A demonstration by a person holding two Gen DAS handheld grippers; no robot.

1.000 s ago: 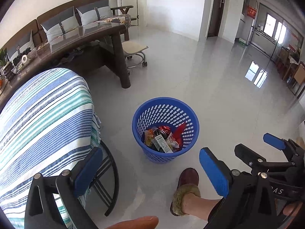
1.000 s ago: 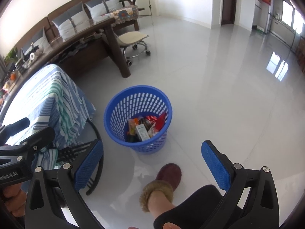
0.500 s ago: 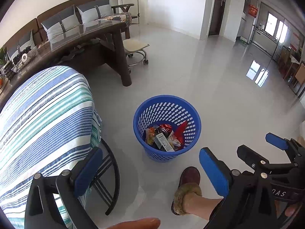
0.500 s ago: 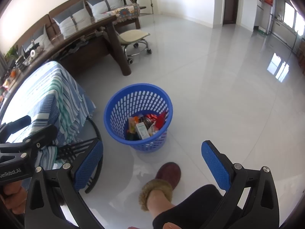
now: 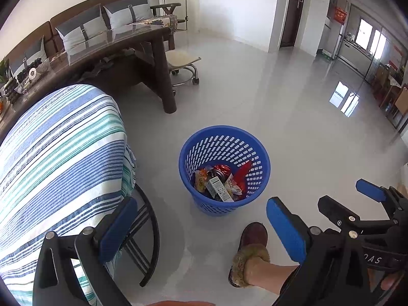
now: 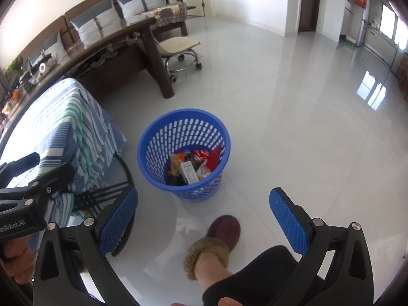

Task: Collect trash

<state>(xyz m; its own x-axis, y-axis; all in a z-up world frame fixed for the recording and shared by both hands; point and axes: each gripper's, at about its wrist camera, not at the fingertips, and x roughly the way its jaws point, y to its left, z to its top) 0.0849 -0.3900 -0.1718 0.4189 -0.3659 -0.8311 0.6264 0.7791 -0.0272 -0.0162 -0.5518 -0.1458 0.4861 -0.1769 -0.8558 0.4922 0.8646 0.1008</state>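
A blue perforated waste basket [image 5: 224, 137] [image 6: 158, 137] stands on the pale tiled floor. Inside lie snack wrappers, a crushed can and a small white carton [image 5: 219, 188] [image 6: 189, 171]. My left gripper [image 5: 201, 227] hangs open above the floor in front of the basket, with nothing between its blue pads. The right gripper [image 6: 202, 219] is open too and holds nothing. It shows at the right edge of the left wrist view as the right gripper [image 5: 362, 204], beside the left one.
A table under a striped blue, green and white cloth [image 5: 58, 158] stands left of the basket on curved black legs [image 5: 150, 239]. Behind are a dark wooden desk [image 5: 142, 40], a rolling stool [image 5: 182, 58] and a sofa. A person's slippered foot [image 5: 251, 252] rests just before the basket.
Both grippers have drawn back and risen slightly, so the basket sits a little farther away in each view. Both stay open and empty.
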